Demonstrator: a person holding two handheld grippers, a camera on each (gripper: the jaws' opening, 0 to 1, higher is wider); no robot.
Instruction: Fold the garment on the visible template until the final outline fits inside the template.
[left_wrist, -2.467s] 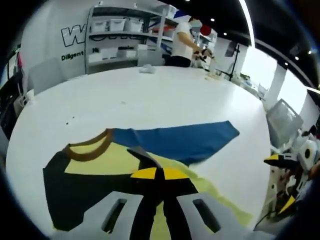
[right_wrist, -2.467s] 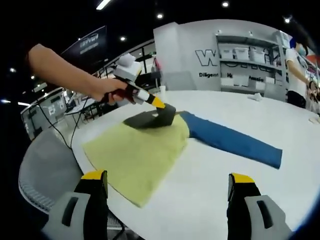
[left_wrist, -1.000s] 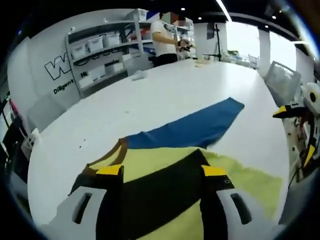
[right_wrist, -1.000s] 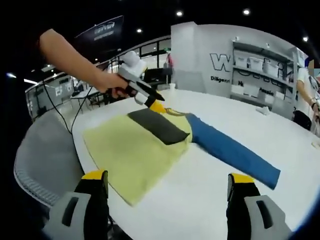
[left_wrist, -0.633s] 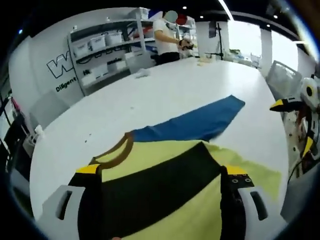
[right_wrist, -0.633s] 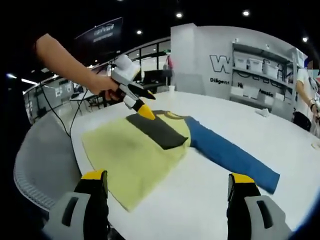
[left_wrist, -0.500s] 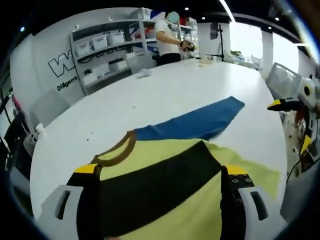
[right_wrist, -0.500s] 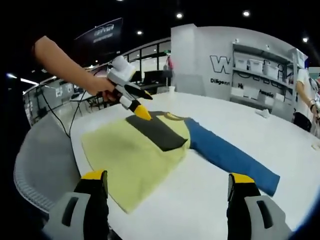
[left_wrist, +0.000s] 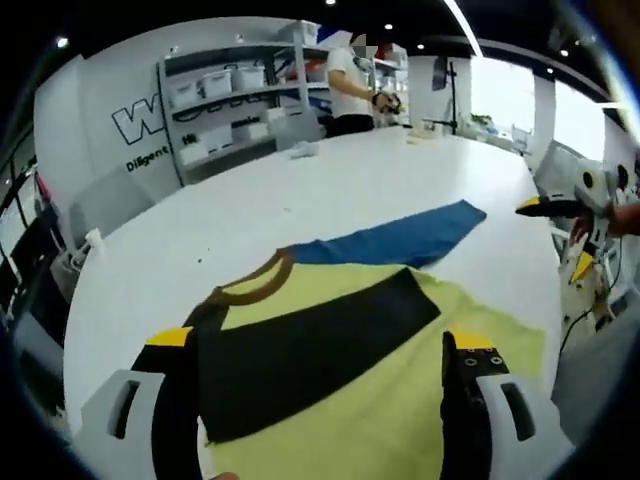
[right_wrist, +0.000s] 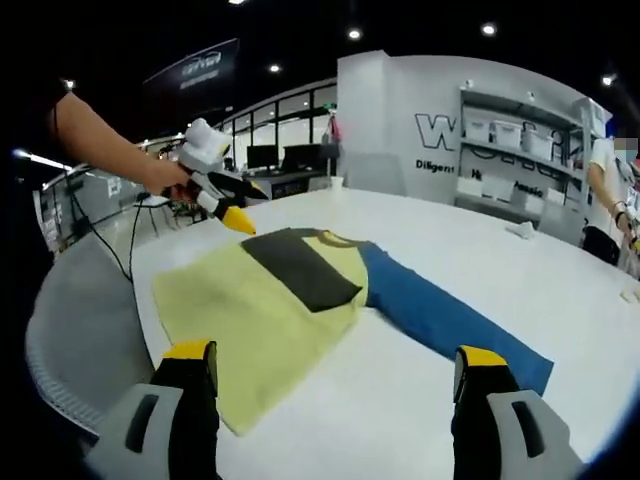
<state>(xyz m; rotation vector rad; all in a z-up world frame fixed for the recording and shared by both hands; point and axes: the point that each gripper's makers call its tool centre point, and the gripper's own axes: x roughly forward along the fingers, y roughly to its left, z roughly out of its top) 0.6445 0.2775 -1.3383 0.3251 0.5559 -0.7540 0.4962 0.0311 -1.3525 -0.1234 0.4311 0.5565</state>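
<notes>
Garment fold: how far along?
Done: the black sleeve lies folded across the yellow body. In hand: nothing; the left gripper hangs open above the table, and the right gripper is open too. Left: the blue sleeve lies stretched out; the body is unfolded. No template outline is discernible.

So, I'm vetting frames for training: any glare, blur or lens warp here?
Left gripper view: strong fisheye bend on the white table, bright window blown out at upper right, shelving behind soft. Right gripper view: dark ceiling with spot lights, the garment evenly lit, no harsh glare, the left gripper slightly soft, the right gripper jaws warped at the bottom edge.
</notes>
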